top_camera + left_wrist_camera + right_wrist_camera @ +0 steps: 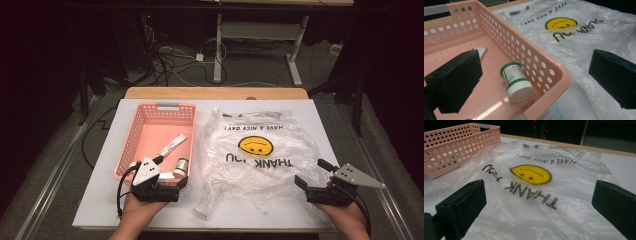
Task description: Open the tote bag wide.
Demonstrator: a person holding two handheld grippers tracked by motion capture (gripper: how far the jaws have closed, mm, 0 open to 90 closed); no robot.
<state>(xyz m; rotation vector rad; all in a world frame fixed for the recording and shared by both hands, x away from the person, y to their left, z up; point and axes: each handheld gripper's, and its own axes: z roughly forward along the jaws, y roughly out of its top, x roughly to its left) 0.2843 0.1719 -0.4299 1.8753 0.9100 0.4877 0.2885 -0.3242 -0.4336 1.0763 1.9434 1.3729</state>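
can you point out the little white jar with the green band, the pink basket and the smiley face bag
small white plastic jar with green band (pixel 516 82), left gripper view, on its labelled side
pink perforated plastic basket (pixel 131 136), high view, on its left wall
clear plastic bag with yellow smiley face (pixel 531 174), right gripper view, on the smiley print

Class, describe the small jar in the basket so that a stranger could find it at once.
Start at the pink perforated plastic basket left of the clear plastic bag. In its near right corner lies a small white jar on its side, unlike the flat silver packet, green-banded.

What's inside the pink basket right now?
In the pink basket: a white jar with green cap lying on its side, and a flat silvery packet. The left gripper hides the near corner.
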